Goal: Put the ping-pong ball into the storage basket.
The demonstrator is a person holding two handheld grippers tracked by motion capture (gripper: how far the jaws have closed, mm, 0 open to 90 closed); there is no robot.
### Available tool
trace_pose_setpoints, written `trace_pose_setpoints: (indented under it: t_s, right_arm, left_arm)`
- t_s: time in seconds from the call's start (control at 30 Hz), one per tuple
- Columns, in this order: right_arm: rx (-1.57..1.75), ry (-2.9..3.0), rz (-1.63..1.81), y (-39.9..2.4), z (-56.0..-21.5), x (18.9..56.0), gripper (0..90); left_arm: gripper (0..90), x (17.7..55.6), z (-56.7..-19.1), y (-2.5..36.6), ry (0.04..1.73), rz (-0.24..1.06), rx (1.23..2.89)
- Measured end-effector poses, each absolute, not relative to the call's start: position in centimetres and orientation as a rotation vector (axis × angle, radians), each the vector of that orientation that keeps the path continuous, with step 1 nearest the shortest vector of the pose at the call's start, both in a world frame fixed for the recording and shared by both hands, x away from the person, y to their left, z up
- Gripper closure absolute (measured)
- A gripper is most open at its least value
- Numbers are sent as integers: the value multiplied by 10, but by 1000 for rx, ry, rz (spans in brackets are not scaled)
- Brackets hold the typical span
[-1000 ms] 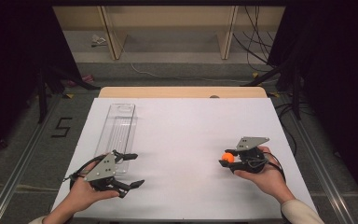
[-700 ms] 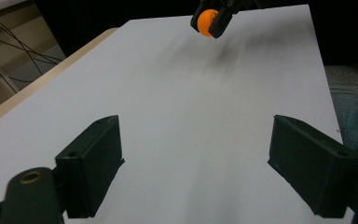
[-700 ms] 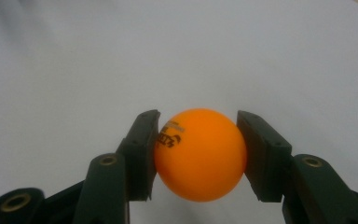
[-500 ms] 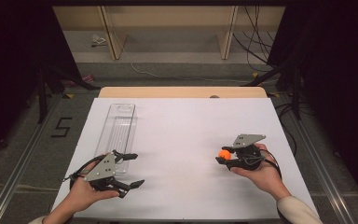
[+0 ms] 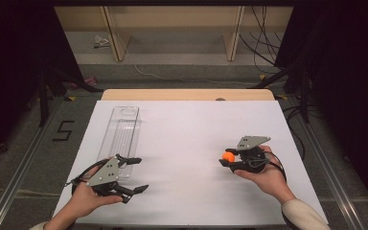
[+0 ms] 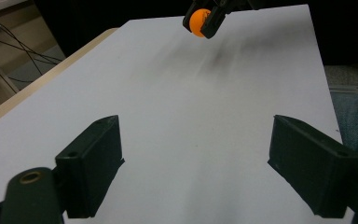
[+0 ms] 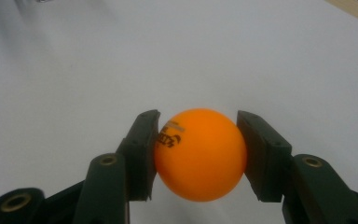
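White sheeting covers the bench from edge to edge, a strip of bare wood showing along its far edge, and the room around it sits dark, with cables on the floor beyond. I've got the right tool over the right half of the bench, nearer the front edge than the far one, and it's clamped on the orange ball. In the right gripper view the ball sits squarely between the two black pads, each pad pressed against a side of it, dark printed lettering showing on its left face. My right hand wraps the tool body from behind. Over on the left, my left tool is near the front left corner, jaws spread wide with nothing between them; the left gripper view looks across bare white bench between the two pads toward the ball pinched in the other tool at the top of the frame. My left hand grips that tool from below. Just beyond the left tool, a clear plastic tray lies lengthwise along the left side of the bench, running toward the far left corner.
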State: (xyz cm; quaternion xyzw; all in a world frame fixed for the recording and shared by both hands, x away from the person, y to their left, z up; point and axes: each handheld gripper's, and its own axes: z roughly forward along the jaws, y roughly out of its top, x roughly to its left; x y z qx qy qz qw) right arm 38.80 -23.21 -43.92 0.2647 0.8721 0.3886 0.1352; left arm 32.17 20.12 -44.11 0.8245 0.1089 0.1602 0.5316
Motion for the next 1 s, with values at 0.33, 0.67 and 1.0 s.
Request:
trace_pose_setpoints:
  t_s: [0.33,0.67,1.0]
  right_arm:
    - [760,2521,1135,-228,-438,390,514]
    - [755,2515,1143,-223,-437,393,513]
    - [744,2514,1149,-220,-437,395,514]
  left_arm:
    - [169,322,-441,201,260,383,1966]
    - [169,322,-441,201,259,383,1967]
    - [169,322,-441,201,259,383,1967]
